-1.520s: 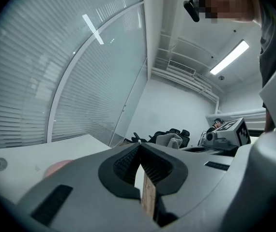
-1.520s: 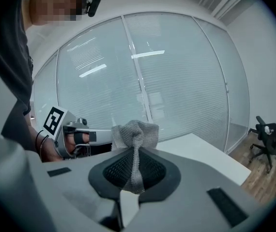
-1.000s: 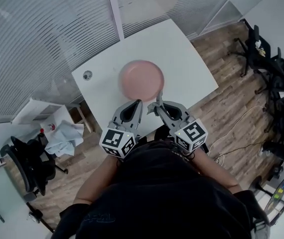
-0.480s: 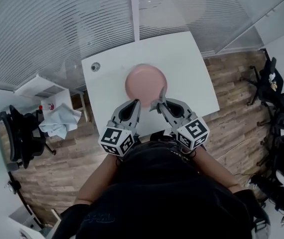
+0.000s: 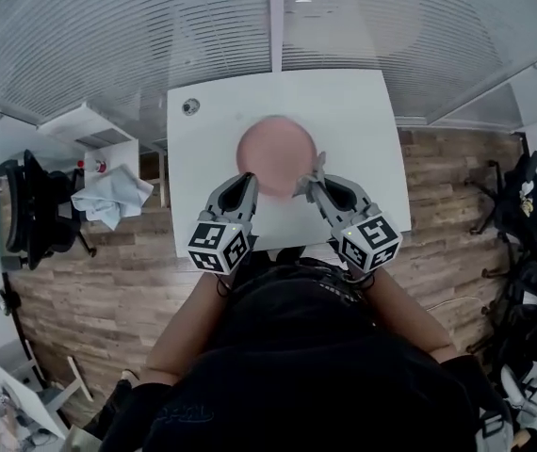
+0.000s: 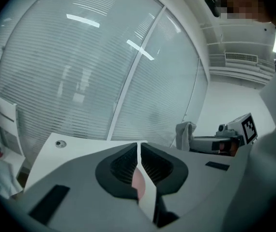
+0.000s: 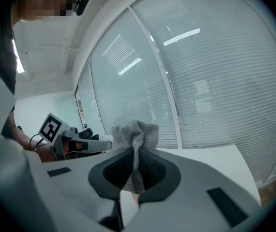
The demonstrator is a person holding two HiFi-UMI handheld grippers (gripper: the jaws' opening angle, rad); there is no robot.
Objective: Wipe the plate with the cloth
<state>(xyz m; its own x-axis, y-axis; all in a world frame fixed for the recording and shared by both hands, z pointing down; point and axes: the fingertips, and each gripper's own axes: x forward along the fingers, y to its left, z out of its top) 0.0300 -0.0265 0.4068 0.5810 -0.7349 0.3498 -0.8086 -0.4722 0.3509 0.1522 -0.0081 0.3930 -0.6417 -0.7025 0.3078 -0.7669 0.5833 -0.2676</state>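
Plainly my right gripper [image 5: 308, 186], pinching the cloth [image 7: 137, 132], hung just beside the plate [image 5: 276, 144]'s near-right rim, while my left gripper [image 5: 250, 183]'s jaws were pressed together, empty.

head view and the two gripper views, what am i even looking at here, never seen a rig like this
There is no robot here. A person holds a hand tool with two jaws, called a gripper, in each hand. The head view comes from a camera on the person's head and looks steeply down at a white table. The other two pictures come from a camera riding on each gripper, looking along that gripper's own jaws. On the table lies a pink plate. The left gripper is shut with nothing between its jaws. The right gripper is shut on a grey cloth, which bunches up above the jaws. Seen from above, both grippers point at the side of the plate nearest the person.
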